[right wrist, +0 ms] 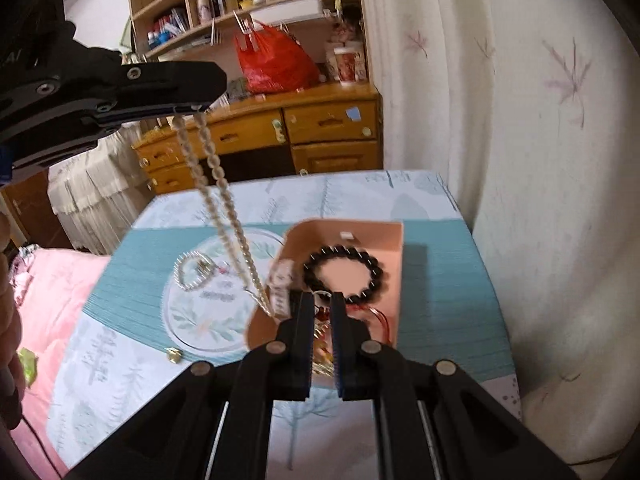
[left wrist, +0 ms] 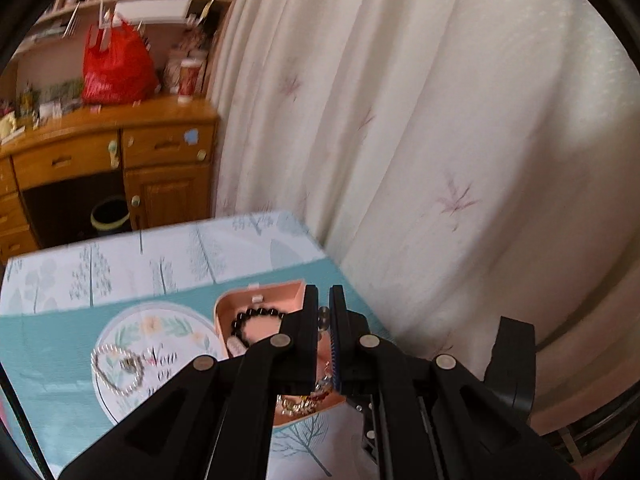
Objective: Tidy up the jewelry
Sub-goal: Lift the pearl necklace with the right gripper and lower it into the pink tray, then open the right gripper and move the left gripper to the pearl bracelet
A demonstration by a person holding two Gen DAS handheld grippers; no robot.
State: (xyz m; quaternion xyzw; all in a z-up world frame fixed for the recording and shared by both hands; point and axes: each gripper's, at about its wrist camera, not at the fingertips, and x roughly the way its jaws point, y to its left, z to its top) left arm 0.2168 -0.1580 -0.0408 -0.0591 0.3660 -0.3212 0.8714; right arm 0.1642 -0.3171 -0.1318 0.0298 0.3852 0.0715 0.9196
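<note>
Left claw (right wrist: 192, 108) pinching clear bead necklace (right wrist: 224, 216) aloft, its tail dangling at the pink jewelry box (right wrist: 394, 248); right claw (right wrist: 322, 340) nearly pressed together, empty I think; next: lower and release inside beside black bracelet (right wrist: 344, 276).

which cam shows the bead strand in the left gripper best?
Right wrist: the bead strand hangs in full from the shut left gripper down toward the pink tray. Left wrist shows only a bead or two between its own fingers.
</note>
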